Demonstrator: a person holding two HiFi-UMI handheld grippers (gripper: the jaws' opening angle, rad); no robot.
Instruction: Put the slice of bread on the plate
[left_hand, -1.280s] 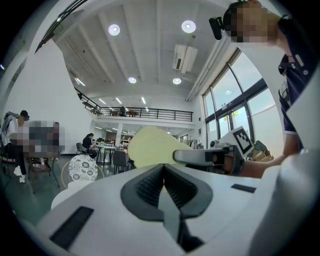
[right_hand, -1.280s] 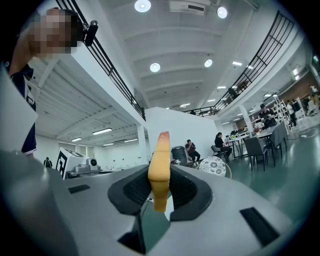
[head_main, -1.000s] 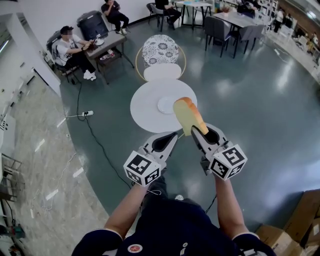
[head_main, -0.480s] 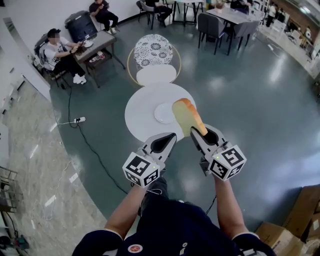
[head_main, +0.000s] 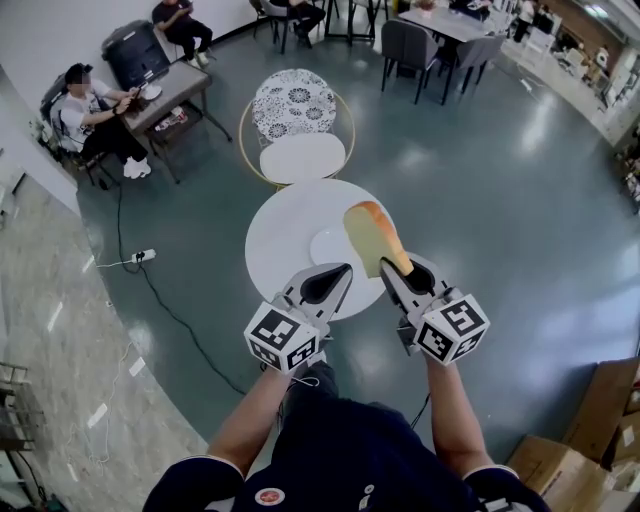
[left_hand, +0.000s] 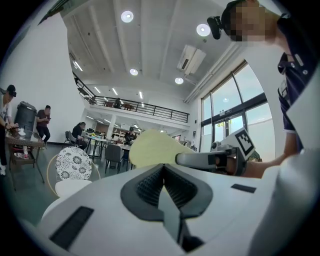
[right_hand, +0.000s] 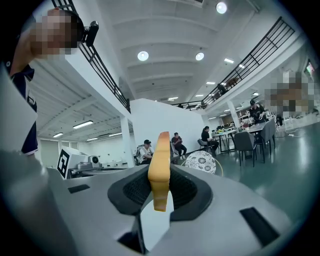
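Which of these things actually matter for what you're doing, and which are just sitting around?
Part of the job:
- slice of bread, gripped in the right gripper
- plate
- round white table, which the plate stands on

Just there:
- left gripper, jaws shut on nothing
- patterned chair
- power strip
- cardboard boxes

We see a large hall with a glossy dark green-grey floor that meets a pale stone-like strip at the left, below a white wall. A round white table stands in the middle, with a chair with a flower-patterned back just behind it, dark tables with chairs further off, and cardboard boxes at the lower right. Round ceiling lamps shine above a railed balcony and tall windows.
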